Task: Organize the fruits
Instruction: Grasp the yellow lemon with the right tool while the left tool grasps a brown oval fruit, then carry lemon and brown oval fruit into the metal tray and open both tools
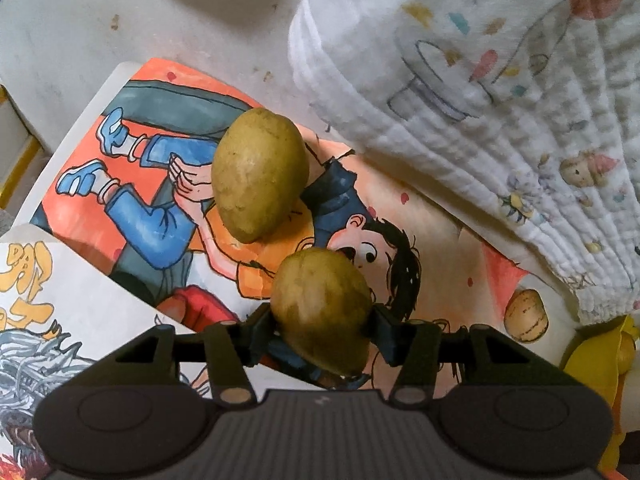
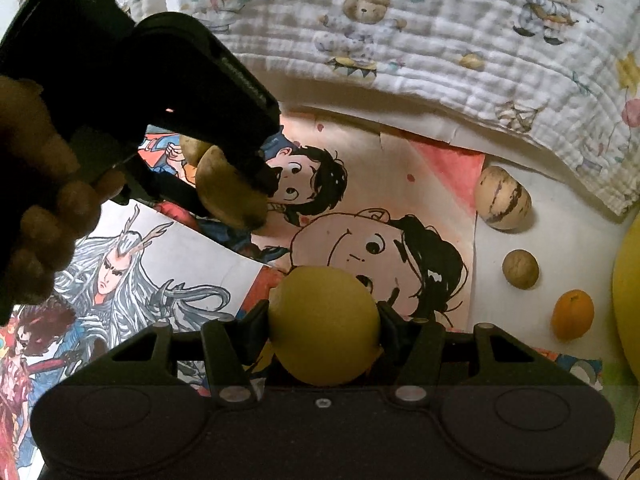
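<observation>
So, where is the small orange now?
In the right wrist view the orange lies at the far right on white paper, just below the walnut and beside a big yellow fruit.

The left gripper (image 1: 323,322) points steeply down, its two black fingers (image 1: 262,330) pressed against the sides of a green-brown fruit (image 1: 322,312). In the right wrist view a hand (image 2: 44,216) grips its handle, up and left of the yellow lemon (image 2: 325,326). The right gripper (image 2: 325,330) also tilts down, its jaws clamped on that lemon.
</observation>
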Action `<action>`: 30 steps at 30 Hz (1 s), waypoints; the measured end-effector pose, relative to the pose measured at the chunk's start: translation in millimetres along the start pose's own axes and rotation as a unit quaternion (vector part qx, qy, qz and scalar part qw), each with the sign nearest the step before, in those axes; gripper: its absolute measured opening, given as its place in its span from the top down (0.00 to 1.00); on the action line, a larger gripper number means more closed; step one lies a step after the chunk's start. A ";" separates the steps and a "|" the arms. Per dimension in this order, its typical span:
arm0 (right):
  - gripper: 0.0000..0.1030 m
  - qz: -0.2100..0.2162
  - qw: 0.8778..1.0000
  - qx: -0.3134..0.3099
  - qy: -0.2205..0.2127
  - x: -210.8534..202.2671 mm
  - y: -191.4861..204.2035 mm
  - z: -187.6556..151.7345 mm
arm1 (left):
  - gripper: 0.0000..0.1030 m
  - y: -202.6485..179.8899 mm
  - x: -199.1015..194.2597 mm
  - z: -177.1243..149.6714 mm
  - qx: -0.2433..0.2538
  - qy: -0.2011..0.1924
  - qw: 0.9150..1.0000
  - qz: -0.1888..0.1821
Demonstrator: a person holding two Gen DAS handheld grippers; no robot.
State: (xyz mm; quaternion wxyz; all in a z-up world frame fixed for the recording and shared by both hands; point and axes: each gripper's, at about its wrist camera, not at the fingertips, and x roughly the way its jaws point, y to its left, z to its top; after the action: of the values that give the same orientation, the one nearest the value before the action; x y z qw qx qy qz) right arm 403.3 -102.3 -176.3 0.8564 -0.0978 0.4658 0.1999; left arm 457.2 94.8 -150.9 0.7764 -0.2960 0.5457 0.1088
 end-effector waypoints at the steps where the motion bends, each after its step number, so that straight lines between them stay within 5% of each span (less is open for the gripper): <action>1: 0.44 0.000 1.000 0.000 0.000 0.2 0.0 0.0 | 0.44 -2.5 0.0 4.1 0.001 -0.001 1.000 0.003; 14: 0.44 0.008 1.000 -0.005 -0.007 0.3 -2.3 0.7 | 0.46 -6.7 0.9 5.5 0.037 -0.004 0.999 0.003; 30: 0.44 0.031 0.999 0.003 -0.021 -56.7 7.6 -44.6 | 0.46 14.5 -52.9 -47.5 0.067 -0.012 0.996 -0.063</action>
State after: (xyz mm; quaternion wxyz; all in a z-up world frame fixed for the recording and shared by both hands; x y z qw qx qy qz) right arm 338.6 -125.5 -153.0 0.8598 -0.0766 0.4511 0.2265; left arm 392.6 87.1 -118.5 0.8065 -0.2756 0.5225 0.0267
